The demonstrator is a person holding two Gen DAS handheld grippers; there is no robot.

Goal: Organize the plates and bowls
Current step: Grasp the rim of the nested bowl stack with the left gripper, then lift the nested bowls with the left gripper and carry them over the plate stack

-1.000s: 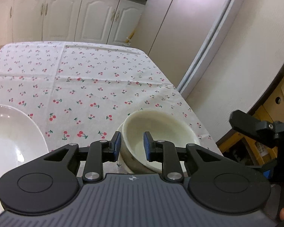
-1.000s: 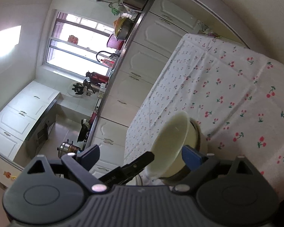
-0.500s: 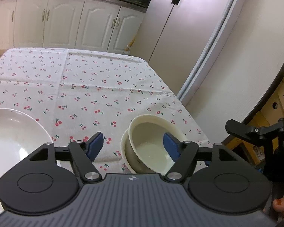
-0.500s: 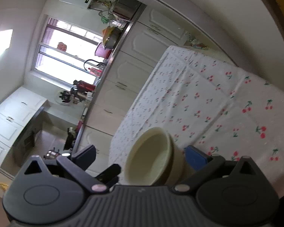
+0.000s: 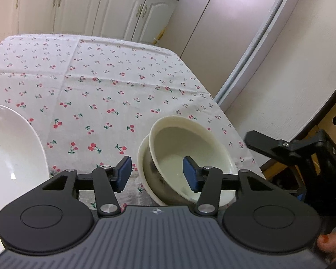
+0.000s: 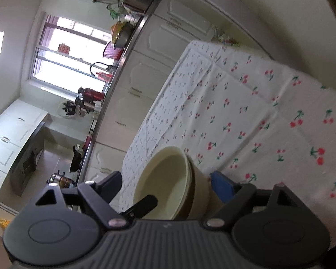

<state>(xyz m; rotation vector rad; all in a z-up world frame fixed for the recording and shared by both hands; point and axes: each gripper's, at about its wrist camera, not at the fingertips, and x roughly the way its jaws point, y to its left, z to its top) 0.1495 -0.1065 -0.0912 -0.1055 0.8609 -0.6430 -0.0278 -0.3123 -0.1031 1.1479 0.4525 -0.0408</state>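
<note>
Bowls: two round, glossy cream ceramic bowls (image 5: pixel 190 157), nested and tilted, on the table's near right corner.
Plate: smooth white oval plate (image 5: pixel 9 157), left.
Table: cherry-print cloth (image 5: pixel 114 85).
Left gripper (image 5: pixel 157 174): fingers closing astride the bowls' rims, not touching.
Right gripper (image 6: pixel 168 186): fingers closing around both bowls, unpressed.

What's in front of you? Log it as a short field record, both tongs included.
Surface: cherry-print cloth covering the table
Bowls: two cream bowls, nested, inner one tilted, at the table's near right edge in the left wrist view
Plate: white plate, left of the bowls, not touching them
Left tongs: closing, the bowls' near wall between the pads, no grip visible yet
Right tongs: closing, both bowls between the pads, not clamped
</note>
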